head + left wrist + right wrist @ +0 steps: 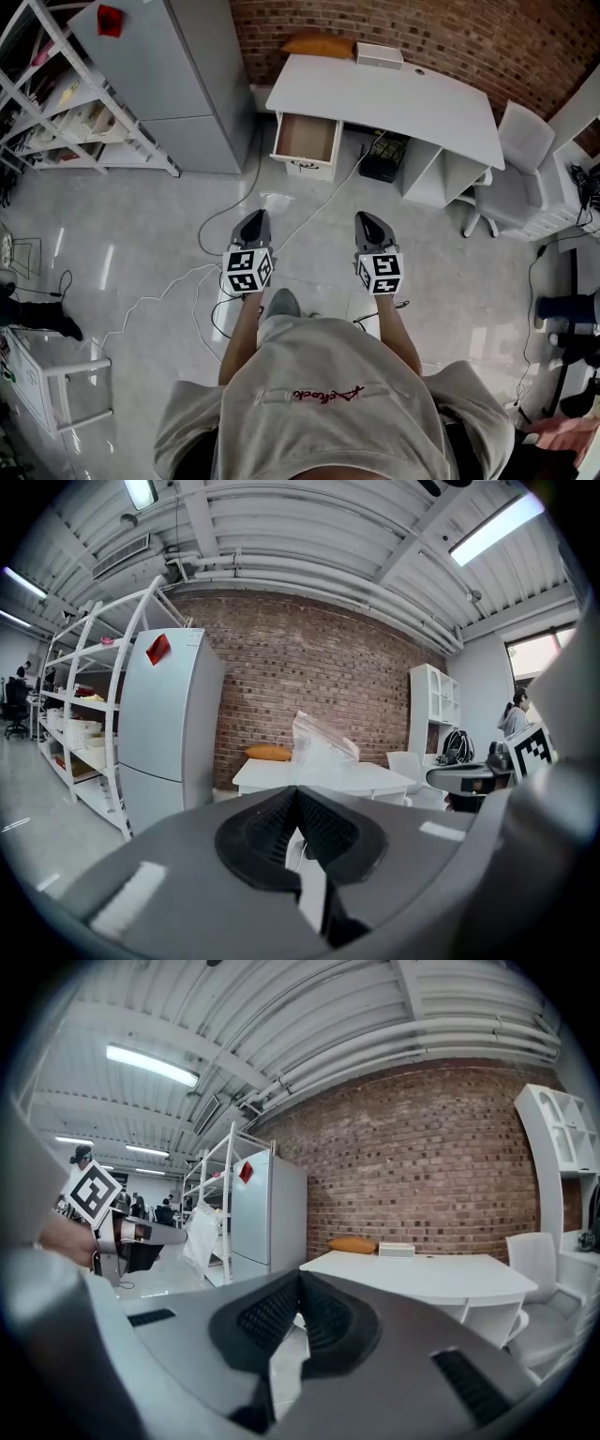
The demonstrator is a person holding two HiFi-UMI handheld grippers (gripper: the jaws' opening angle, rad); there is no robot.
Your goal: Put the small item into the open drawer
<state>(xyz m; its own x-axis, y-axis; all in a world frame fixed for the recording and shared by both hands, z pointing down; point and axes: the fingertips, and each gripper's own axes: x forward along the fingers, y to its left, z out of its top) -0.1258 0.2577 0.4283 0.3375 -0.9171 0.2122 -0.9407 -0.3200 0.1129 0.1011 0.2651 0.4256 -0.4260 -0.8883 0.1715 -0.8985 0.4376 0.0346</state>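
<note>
Head view: the person stands on a grey floor (141, 216) facing a white desk (394, 98) set against a brick wall (450, 28). Both tools are held side by side at waist level and point toward the desk.

Left gripper (295, 794): the jaws are fully closed. A clear plastic bag (323, 747) is pinched between the ribbed pads. The bag projects up and forward past the jaw tips and is crumpled at its upper edge. Whether it holds anything cannot be made out. In the right gripper view the same bag shows as a pale sheet hanging from the left tool.

Right gripper (300, 1279): the jaws are closed tip to tip, with nothing between the pads.

Drawer (307, 139): it is pulled out from the pedestal at the desk's left end in the head view. Its wood-coloured bottom is exposed. The bag is well apart from it, with open floor between.

Desk top: an orange cushion (321, 45) lies at the rear left corner. A flat white box (379, 55) sits just beside it, toward the wall.

Surroundings:
- A grey refrigerator (178, 75) stands left of the desk.
- White open shelving (56, 103) stands further left.
- A white chair (511, 159) stands at the desk's right end.
- A white cable (323, 199) runs across the floor from under the desk toward the person's feet.
</note>
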